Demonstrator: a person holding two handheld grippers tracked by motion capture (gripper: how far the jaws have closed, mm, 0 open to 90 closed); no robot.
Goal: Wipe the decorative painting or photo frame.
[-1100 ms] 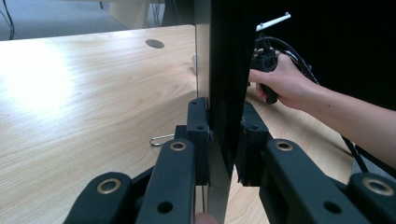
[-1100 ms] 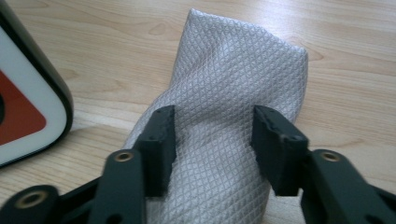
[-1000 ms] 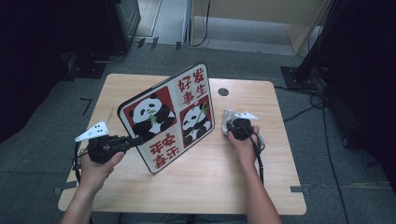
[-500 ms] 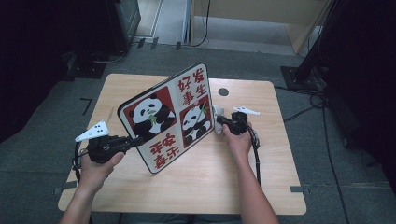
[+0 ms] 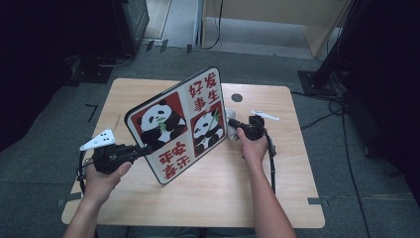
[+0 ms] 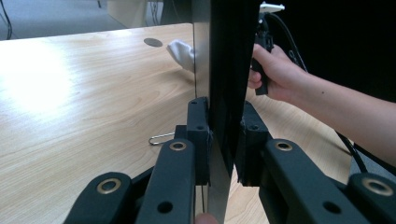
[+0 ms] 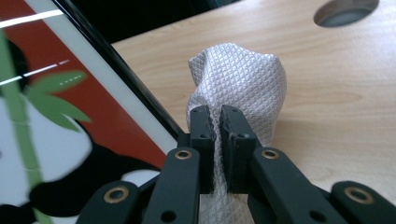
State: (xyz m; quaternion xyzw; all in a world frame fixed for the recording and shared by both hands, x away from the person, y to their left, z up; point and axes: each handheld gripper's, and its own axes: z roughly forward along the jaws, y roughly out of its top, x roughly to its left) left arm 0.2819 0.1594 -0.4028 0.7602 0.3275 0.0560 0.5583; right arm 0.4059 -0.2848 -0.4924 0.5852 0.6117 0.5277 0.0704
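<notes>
Two things are in my grip at once: a panda sign board and a white textured cloth. The board stands tilted on the worktop, its printed face with two pandas and red characters turned toward me in the high view, its lower corner resting on the wood. My left tool pinches the board's lower left edge; in the left gripper view the black pads press on both faces of the thin panel, which rises straight up between them. The cloth sits just beside the board's right edge, at the far side of the panel from my left tool. My right tool is pressed together on the cloth, its jaws having just been closing, with the quilted fabric squeezed in the narrow slit between the pads and bunching up above them. In the right gripper view the board's black rim and red panda print lie close on the left of the cloth, though whether they touch I cannot tell. A round cable hole lies in the worktop beyond the cloth. A small paper clip lies on the wood near my left tool.
</notes>
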